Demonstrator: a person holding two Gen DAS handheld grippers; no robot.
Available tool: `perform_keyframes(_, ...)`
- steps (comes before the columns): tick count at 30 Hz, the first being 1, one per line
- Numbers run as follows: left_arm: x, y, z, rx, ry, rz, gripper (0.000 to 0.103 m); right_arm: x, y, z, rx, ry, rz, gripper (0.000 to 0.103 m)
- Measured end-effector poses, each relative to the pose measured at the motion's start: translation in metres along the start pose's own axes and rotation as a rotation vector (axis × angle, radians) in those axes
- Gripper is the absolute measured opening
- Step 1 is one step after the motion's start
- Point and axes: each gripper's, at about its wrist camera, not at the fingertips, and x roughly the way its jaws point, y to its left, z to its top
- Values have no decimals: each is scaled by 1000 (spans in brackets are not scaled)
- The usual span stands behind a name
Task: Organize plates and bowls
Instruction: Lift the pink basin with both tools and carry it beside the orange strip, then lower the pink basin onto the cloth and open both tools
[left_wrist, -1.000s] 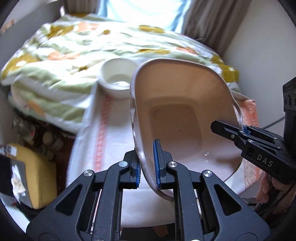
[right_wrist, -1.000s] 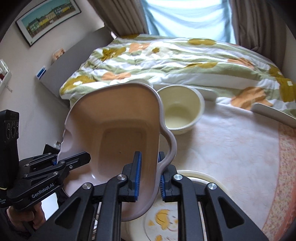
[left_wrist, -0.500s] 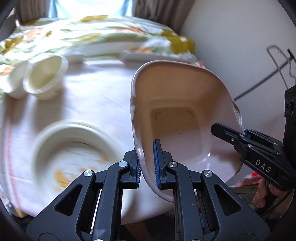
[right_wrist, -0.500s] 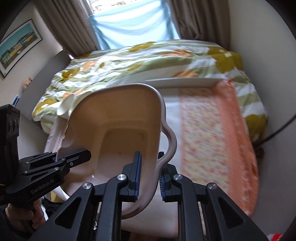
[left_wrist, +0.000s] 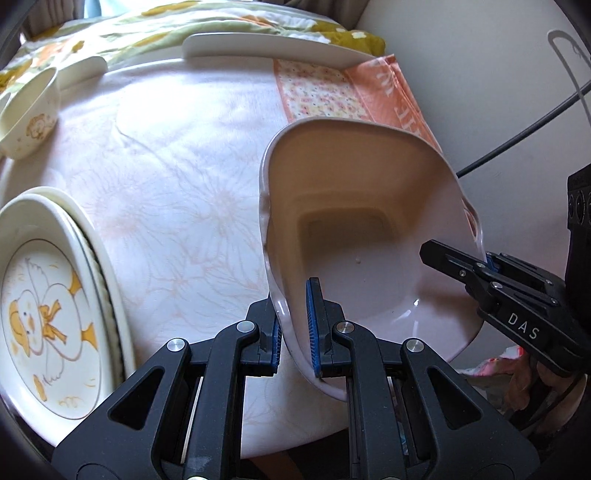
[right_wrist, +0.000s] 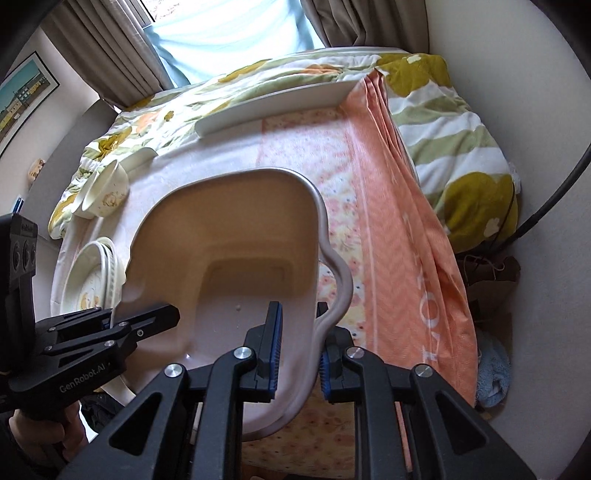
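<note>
1. Pink dish (left_wrist: 369, 236), deep and squarish with a wavy rim, fills the centre-right of the left wrist view and is held tilted above the counter (left_wrist: 177, 177).
2. Left claw (left_wrist: 295, 325) is closed on the dish's left rim; right claw (right_wrist: 297, 347) grips the opposite rim.
3. Stacked plates (left_wrist: 55, 306) with a duck drawing lie at the lower left on the counter.
4. Small cream bowl (left_wrist: 29, 122) stands at the upper left.
5. An orange cloth (right_wrist: 399, 236) covers the right side of the counter.
</note>
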Motion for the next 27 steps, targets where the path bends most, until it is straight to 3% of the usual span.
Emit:
perform_keyframes(17,4,-5,-2,22,-19,57,11,9,-14,-7,6,14,16,16)
perform_keyframes(19,6,-8,-2,44,-8,69,27,8,-18,-6,20,16,20,16)
perform_keyframes(21,7,-11,-1,57,-16,85,87,7,-22,-7,46,12,41,16)
perform_keyframes(22,4,-12,-2,61,-37,89,94,7,-25,-7,59,14,51,16)
perform_keyframes(23,1,-13,-2,65,-52,87,97,7,-26,-8,72,13,54,20)
perform_keyframes(25,-2,-15,-2,78,-55,96,97,4,-28,-10,88,3,58,40)
perform_keyframes(27,-2,-15,-2,92,-43,119,97,0,-30,-10,106,-15,80,87)
